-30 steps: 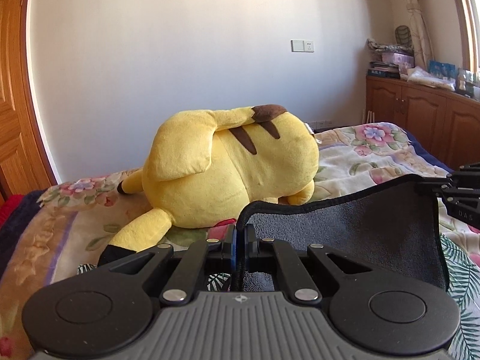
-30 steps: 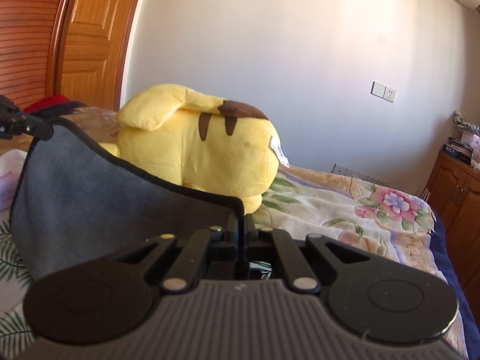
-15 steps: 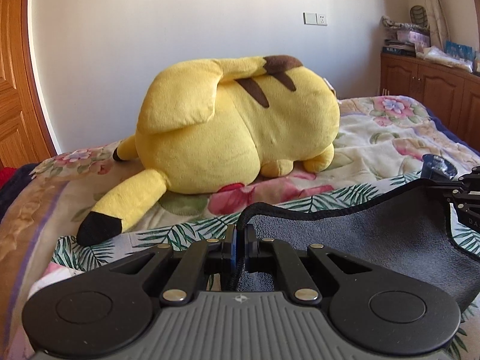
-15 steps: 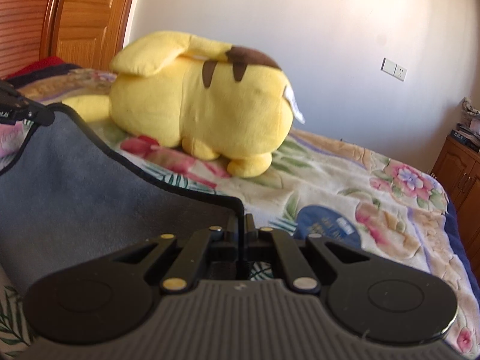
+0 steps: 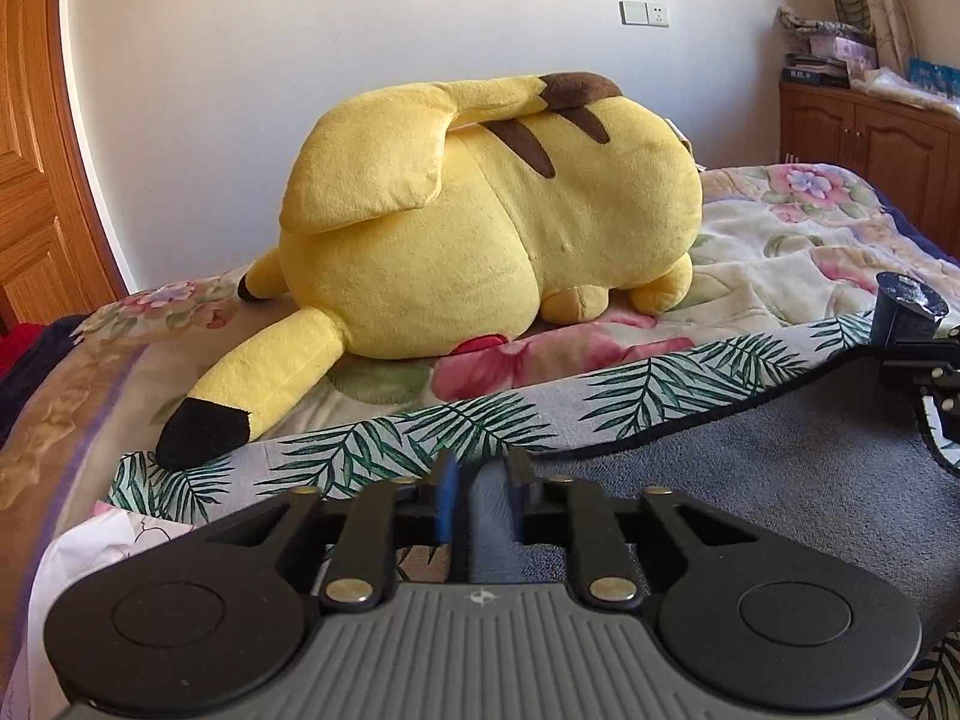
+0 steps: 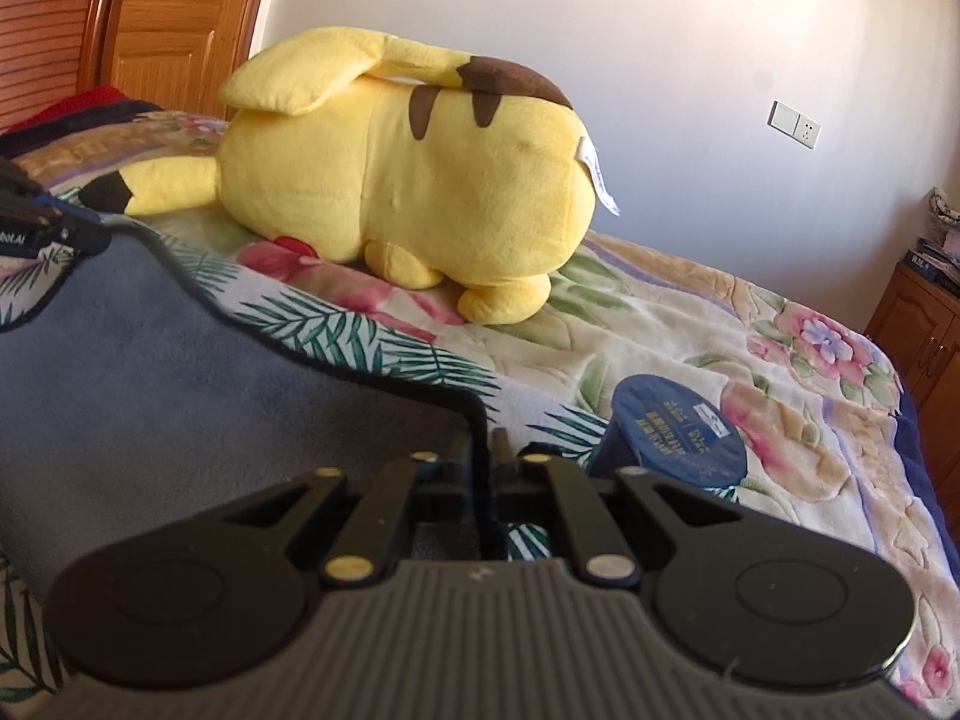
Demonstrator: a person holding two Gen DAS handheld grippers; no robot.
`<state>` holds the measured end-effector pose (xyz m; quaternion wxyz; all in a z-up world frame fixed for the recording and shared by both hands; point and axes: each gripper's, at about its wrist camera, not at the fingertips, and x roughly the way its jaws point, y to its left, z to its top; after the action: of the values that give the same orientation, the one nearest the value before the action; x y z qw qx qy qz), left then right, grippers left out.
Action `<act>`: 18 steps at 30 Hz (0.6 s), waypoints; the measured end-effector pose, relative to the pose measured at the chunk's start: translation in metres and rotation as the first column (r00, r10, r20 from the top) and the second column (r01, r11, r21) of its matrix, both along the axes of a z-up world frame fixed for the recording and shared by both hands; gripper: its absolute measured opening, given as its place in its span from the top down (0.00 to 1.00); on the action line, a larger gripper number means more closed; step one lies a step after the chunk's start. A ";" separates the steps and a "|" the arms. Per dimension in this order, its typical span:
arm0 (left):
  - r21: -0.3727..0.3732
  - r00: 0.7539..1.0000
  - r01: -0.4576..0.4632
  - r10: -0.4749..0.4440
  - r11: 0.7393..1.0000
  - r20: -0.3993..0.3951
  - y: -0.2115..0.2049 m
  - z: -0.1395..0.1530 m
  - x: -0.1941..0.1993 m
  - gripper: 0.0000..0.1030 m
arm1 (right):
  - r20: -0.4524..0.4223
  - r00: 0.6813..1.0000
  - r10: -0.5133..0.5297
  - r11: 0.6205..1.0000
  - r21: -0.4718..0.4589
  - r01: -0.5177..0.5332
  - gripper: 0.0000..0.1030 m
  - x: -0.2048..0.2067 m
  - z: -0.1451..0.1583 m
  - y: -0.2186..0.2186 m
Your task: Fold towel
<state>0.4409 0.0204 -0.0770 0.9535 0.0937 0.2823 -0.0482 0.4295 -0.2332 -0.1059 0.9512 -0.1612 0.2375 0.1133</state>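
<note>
Both grippers, left gripper (image 5: 480,501) & right gripper (image 6: 487,465), jaws opening off soft, limp grey towel (image 5: 780,468) corners; regrip by hem.

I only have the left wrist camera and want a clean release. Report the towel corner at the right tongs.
Observer: The right tongs are opening. The grey towel's black-hemmed corner stands between them.
Operator: Say what stands beside them.
Observer: A dark blue round tub with a printed lid stands just right of them, apart from the towel.
Operator: Now describe my side as seen from there.
Observer: Your left tongs, also opening, sit at the towel's far corner, low over the leaf-print cloth.
</note>
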 end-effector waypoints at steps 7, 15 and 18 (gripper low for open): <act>-0.040 1.000 0.009 -0.009 0.999 -0.014 0.000 0.007 -0.020 0.91 | -0.001 1.000 0.009 0.999 0.048 -0.009 0.57 -0.020 0.015 -0.005; -0.061 0.998 0.045 -0.047 0.997 -0.038 -0.011 0.021 -0.068 0.89 | -0.010 1.000 0.018 0.990 0.137 -0.016 0.57 -0.066 0.045 -0.010; -0.059 0.998 0.049 -0.052 0.997 -0.042 -0.014 0.025 -0.087 0.89 | -0.016 1.000 0.010 0.986 0.166 -0.008 0.58 -0.084 0.051 -0.012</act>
<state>0.3542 0.0065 -0.0522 0.9480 0.0721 0.2989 -0.0825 0.3460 -0.2447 -0.0548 0.9587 -0.0818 0.2346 0.1383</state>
